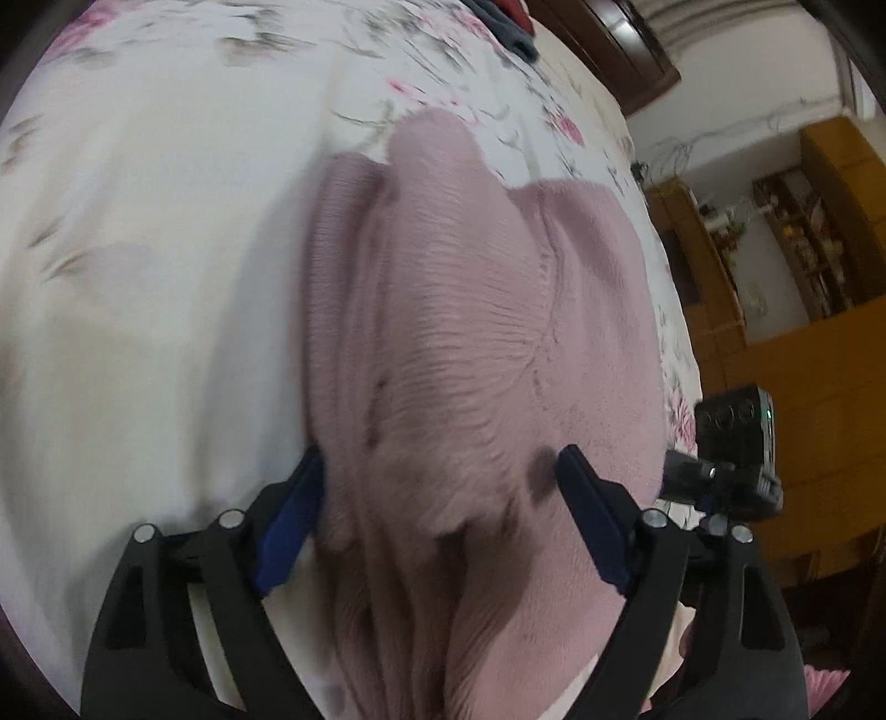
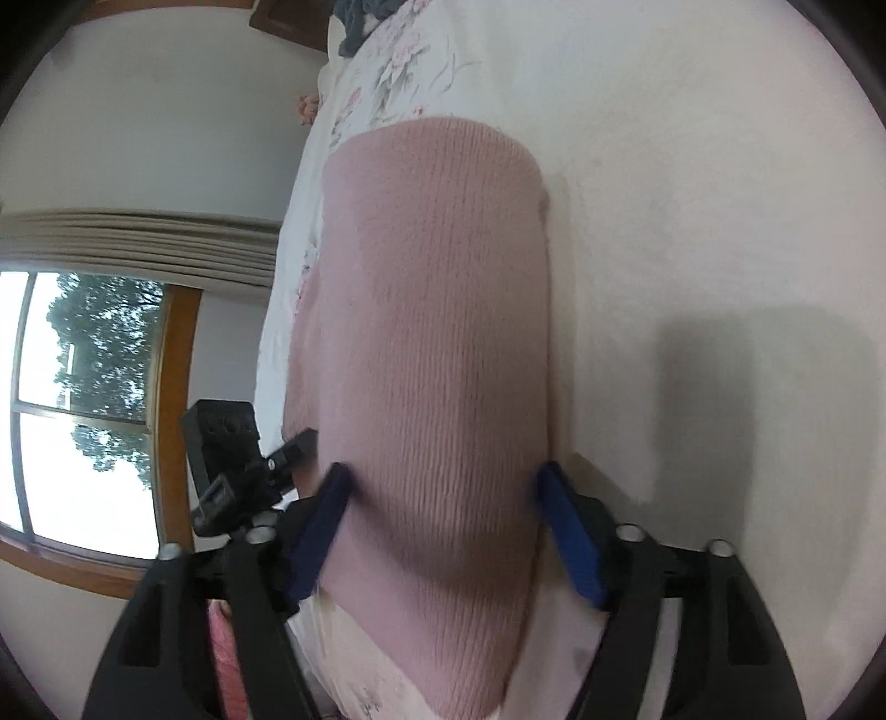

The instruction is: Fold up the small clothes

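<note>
The pink ribbed knitted top (image 1: pixel 470 332) lies on a white bed sheet with pink and grey flowers (image 1: pixel 166 249), and it fills the middle of both pictures. It looks partly folded, as far as I can judge: in the right wrist view the pink knit (image 2: pixel 437 332) is a long, smooth band with a straight edge along one side, as if one part has been laid over another. In the left wrist view the cloth is bunched up, with deep wrinkles that fan out from a seam, so that end does not look flat yet. I think some folding is done, and smoothing and at least one more fold are left. The left gripper (image 1: pixel 440 471) has its two blue fingers spread wide, one on each side of the knit, and they do not pinch it. The right gripper (image 2: pixel 443 476) is also spread wide, with the band between its blue fingers, and it holds nothing that I can see. Each view shows the other tool's black camera block (image 1: pixel 736 454) close by at the side, so the two tools are near each other and could bump. A dark grey cloth (image 1: pixel 515 39) lies far up the bed, well apart from the top. Wooden shelves (image 1: pixel 803 232) stand off the bed on one side and a window with trees outside (image 2: pixel 83 415) is on the other. Nothing lies on the top itself.
</note>
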A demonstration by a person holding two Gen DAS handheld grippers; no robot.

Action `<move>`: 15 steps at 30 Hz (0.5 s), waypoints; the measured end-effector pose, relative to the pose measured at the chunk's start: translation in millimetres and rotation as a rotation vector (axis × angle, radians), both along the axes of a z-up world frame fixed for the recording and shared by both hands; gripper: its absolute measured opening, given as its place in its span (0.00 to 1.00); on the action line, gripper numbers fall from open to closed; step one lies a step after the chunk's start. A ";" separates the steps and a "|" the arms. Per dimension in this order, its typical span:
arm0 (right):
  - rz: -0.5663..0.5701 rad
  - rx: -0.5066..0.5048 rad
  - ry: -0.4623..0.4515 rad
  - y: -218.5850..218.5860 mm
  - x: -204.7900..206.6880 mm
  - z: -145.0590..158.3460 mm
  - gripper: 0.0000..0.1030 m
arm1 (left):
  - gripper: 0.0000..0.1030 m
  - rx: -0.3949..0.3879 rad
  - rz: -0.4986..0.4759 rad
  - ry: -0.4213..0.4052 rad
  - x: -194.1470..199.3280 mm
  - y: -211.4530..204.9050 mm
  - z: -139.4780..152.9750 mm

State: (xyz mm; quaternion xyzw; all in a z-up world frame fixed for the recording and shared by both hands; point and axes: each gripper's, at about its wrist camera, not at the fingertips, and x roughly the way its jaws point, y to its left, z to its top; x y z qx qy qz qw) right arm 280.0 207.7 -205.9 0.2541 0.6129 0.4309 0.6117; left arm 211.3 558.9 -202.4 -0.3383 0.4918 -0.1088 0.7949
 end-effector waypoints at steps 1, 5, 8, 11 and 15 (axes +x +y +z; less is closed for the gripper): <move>0.003 0.004 0.004 3.0 3.1 -3.0 0.76 | 0.81 -0.003 -0.002 -0.002 1.6 -2.1 1.0; 0.002 0.006 0.005 11.7 11.2 -8.0 0.79 | 0.75 -0.006 -0.018 -0.009 3.5 -9.2 -1.3; 0.006 -0.006 -0.027 17.7 10.0 -3.5 0.71 | 0.58 -0.044 0.021 -0.005 0.8 -4.9 -10.0; 0.014 -0.005 -0.082 14.8 0.5 14.6 0.57 | 0.50 -0.065 0.028 -0.022 -4.0 -8.1 -7.0; 0.015 0.015 -0.105 2.3 -9.3 34.6 0.52 | 0.46 -0.130 0.029 -0.054 -12.9 -18.7 3.4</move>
